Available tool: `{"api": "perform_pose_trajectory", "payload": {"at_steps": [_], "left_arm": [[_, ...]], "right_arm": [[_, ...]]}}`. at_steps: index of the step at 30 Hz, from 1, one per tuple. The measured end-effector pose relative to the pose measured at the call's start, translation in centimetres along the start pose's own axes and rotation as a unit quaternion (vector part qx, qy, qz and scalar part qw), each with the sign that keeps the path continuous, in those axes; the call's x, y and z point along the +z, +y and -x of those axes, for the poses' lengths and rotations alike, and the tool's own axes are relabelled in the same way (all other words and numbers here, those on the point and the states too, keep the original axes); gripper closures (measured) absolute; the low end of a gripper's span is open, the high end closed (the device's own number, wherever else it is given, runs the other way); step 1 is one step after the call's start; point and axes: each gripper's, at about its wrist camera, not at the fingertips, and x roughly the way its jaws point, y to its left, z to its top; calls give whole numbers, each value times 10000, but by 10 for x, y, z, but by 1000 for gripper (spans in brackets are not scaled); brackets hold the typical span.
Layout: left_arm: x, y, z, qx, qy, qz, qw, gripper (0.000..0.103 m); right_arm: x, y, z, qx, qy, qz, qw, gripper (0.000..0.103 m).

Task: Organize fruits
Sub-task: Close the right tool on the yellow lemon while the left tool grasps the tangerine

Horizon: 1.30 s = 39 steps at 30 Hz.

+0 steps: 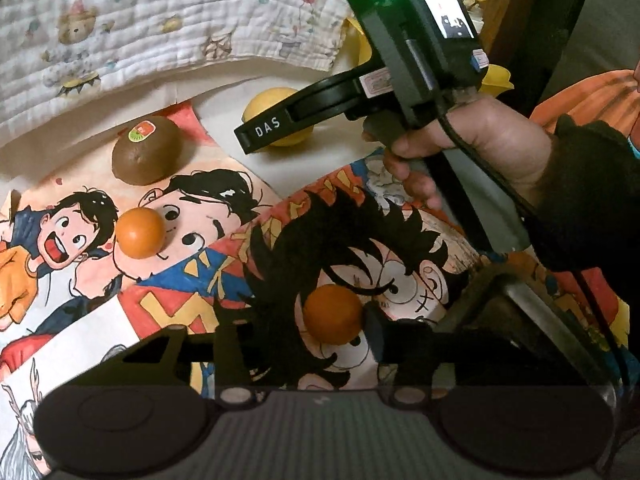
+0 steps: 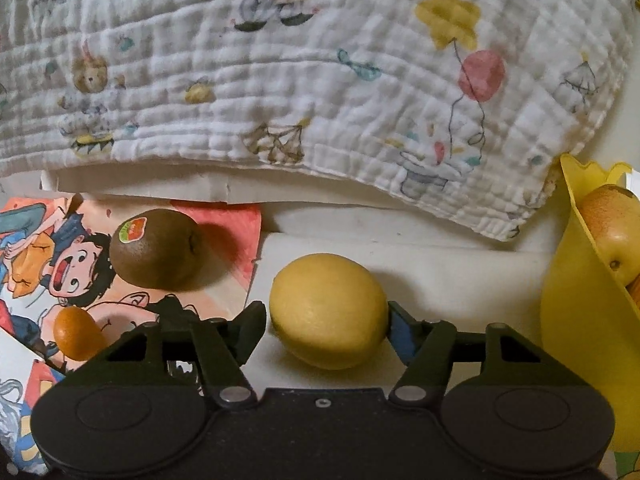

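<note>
A white surface (image 2: 420,264) holds everything, and cartoon drawings (image 1: 224,240) lie flat on part of it. A brown kiwi (image 1: 145,149) and two small oranges (image 1: 141,233) (image 1: 333,314) sit on the drawings, and a yellow lemon (image 2: 329,310) sits on the bare white part. A quilted blanket (image 2: 280,60) with little animals lies at the back, and a yellow bowl (image 2: 580,320) with fruit stands on the right.
</note>
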Motion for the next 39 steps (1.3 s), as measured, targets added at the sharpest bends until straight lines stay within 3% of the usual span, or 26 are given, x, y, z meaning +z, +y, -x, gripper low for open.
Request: {"api": "perform_pose_trajectory", "payload": {"at_steps": [3,10,22,31,39], "left_arm": [[0,0,-1,-19,7,18,10000,67],[0,12,1,-11,-59,329,9994,68],[-1,24,8,-89,-190,842,9962,69],[-7,17,25,-55,-397,932,9948,69],[-10,-3,47,5,-577,813,9950,69]], "right_arm": [[-1,-1,-5,-13,4,-41,10000,41],[-5,-3,0,26,-20,-2,10000,42],[-25,-2,28,616,92,-227,9978,43],[-45,-13,56,932,-267,-554,9937,43],[-57,-14,110,1134,-747,-501,9895,43]]}}
